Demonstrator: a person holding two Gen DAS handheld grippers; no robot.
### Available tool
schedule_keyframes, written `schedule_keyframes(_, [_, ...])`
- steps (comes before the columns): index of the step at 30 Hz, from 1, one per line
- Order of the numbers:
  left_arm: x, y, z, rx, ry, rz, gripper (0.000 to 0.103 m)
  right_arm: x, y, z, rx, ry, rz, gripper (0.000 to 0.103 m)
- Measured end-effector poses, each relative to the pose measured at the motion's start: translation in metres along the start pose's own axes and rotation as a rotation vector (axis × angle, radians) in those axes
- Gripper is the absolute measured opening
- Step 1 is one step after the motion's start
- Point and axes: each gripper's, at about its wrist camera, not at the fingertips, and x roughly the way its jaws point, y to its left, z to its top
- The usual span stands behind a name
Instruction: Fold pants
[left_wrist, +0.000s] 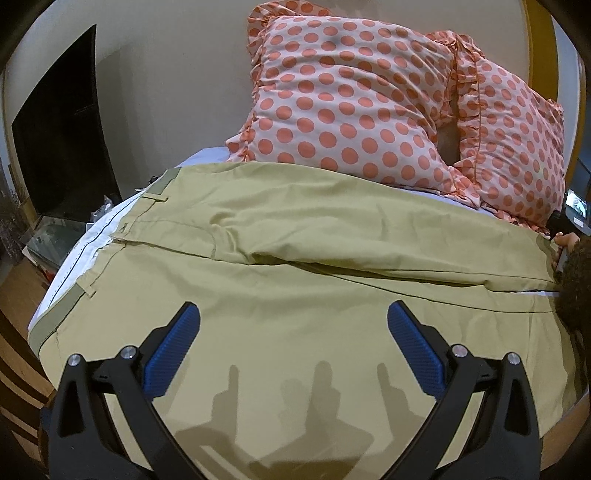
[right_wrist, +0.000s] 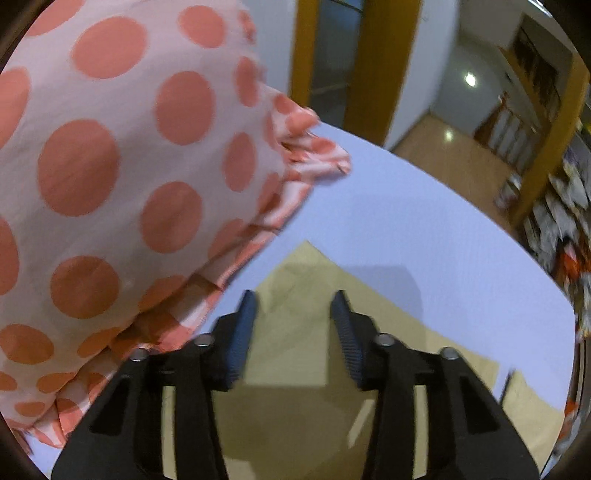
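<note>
Khaki pants (left_wrist: 295, 266) lie spread across the bed, waistband at the left with its white lining showing, legs running to the right. My left gripper (left_wrist: 293, 314) is open and empty, hovering over the near leg fabric. In the right wrist view a leg end of the pants (right_wrist: 306, 295) lies on the pale sheet (right_wrist: 424, 229). My right gripper (right_wrist: 294, 301) is open above that leg end, holding nothing. The right gripper and the hand holding it show at the right edge of the left wrist view (left_wrist: 561, 254).
Two pink pillows with orange dots (left_wrist: 351, 110) lean at the head of the bed, close behind the pants; one fills the left of the right wrist view (right_wrist: 110, 184). A dark cabinet (left_wrist: 62, 140) stands left of the bed. Wooden floor (right_wrist: 454, 155) lies beyond the bed edge.
</note>
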Motion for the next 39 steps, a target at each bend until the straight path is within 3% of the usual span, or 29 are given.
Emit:
schedule_keyframes(2, [-0.005,0.002,-0.001,-0.007,-0.011,0.005,0.101,0.006,-0.006,0.006,0.053,0.038,0.044,0.035])
schedule_keyframes(3, [-0.007,0.004,-0.001,-0.014,-0.019,0.014,0.101,0.009,-0.011,0.009,0.090,0.059,0.051,0.041])
schedule_keyframes(4, [-0.008,0.005,-0.001,-0.019,-0.023,0.019,0.101,0.006,-0.011,0.010,0.108,0.072,0.032,0.062])
schedule_keyframes(5, [-0.008,0.007,0.001,-0.025,-0.023,0.026,0.101,0.004,-0.008,0.009,0.102,0.075,-0.044,0.072])
schedule_keyframes(6, [-0.007,0.008,0.003,-0.033,-0.016,0.037,0.101,0.004,-0.002,0.008,0.045,0.046,-0.112,0.072])
schedule_keyframes(7, [-0.007,0.008,0.004,-0.037,-0.013,0.041,0.101,0.003,0.002,0.007,0.008,0.028,-0.113,0.069])
schedule_keyframes(8, [-0.008,0.008,0.004,-0.039,-0.014,0.043,0.101,0.002,0.004,0.005,-0.032,0.006,-0.072,0.050])
schedule_keyframes(9, [-0.010,0.008,0.005,-0.039,-0.019,0.050,0.101,0.002,0.003,0.004,-0.034,0.006,0.006,0.020])
schedule_keyframes(10, [-0.011,0.007,0.005,-0.038,-0.022,0.051,0.101,0.002,0.000,0.004,-0.027,0.017,0.093,0.014])
schedule_keyframes(12, [-0.014,0.006,0.006,-0.037,-0.028,0.052,0.101,0.002,-0.006,0.004,-0.016,0.028,0.124,0.004])
schedule_keyframes(18, [-0.024,0.009,0.007,-0.042,-0.044,0.042,0.101,-0.003,-0.067,-0.008,0.193,0.058,0.410,0.001])
schedule_keyframes(24, [-0.034,0.006,0.006,-0.041,-0.058,0.019,0.101,-0.022,-0.105,-0.013,0.243,0.023,0.525,0.001])
schedule_keyframes(28, [-0.041,0.014,0.005,-0.045,-0.092,0.018,0.101,-0.057,-0.171,-0.046,0.272,-0.011,0.664,0.001])
schedule_keyframes(31, [-0.037,0.023,0.007,-0.080,-0.089,-0.023,0.101,-0.108,-0.234,-0.108,0.281,-0.020,0.742,0.001])
schedule_keyframes(33, [-0.032,0.026,0.009,-0.098,-0.085,-0.065,0.101,-0.111,-0.254,-0.134,0.282,0.015,0.748,0.001])
schedule_keyframes(36, [-0.021,0.022,0.016,-0.088,-0.065,-0.139,0.101,-0.093,-0.274,-0.158,0.339,0.171,0.795,0.003])
schedule_keyframes(38, [-0.016,0.018,0.021,-0.076,-0.054,-0.161,0.101,-0.083,-0.275,-0.160,0.367,0.232,0.803,0.007])
schedule_keyframes(39, [-0.013,0.017,0.024,-0.068,-0.049,-0.169,0.101,-0.082,-0.274,-0.162,0.372,0.243,0.808,0.016])
